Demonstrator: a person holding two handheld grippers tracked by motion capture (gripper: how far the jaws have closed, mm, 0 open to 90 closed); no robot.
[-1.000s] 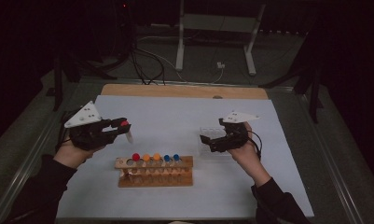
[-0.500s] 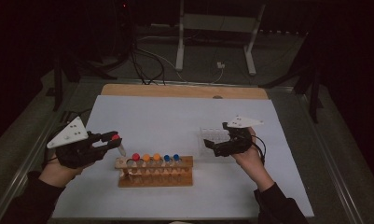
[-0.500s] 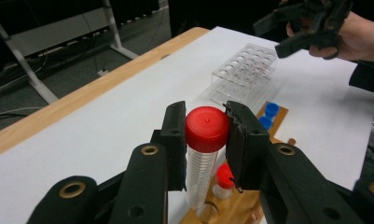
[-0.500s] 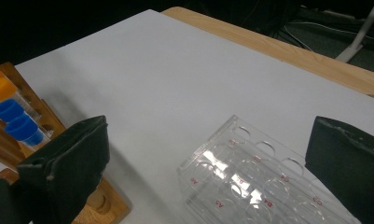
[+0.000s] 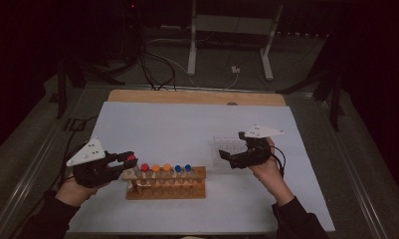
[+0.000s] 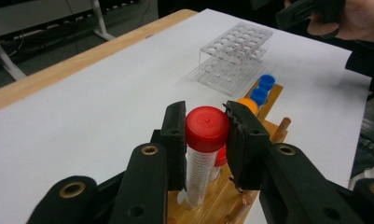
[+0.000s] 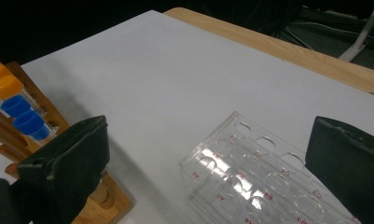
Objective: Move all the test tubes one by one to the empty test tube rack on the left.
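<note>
Left tool (image 6: 205, 135) clenched on the red-capped tube (image 6: 204, 140), held upright between its jaws over the wooden rack (image 5: 165, 182); right tool (image 7: 208, 172) released, clear rack (image 7: 264, 182) between its jaws.

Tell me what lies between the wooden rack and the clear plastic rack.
Bare white sheet separates wooden rack from clear rack, in the high view.

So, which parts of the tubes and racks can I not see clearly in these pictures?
- Red-capped tube: its bottom end is hidden in the left gripper view by the left gripper.
- Clear rack: cut off by the bottom edge of the right gripper view.
- Wooden rack: tube contents too small in the dim high view.
</note>
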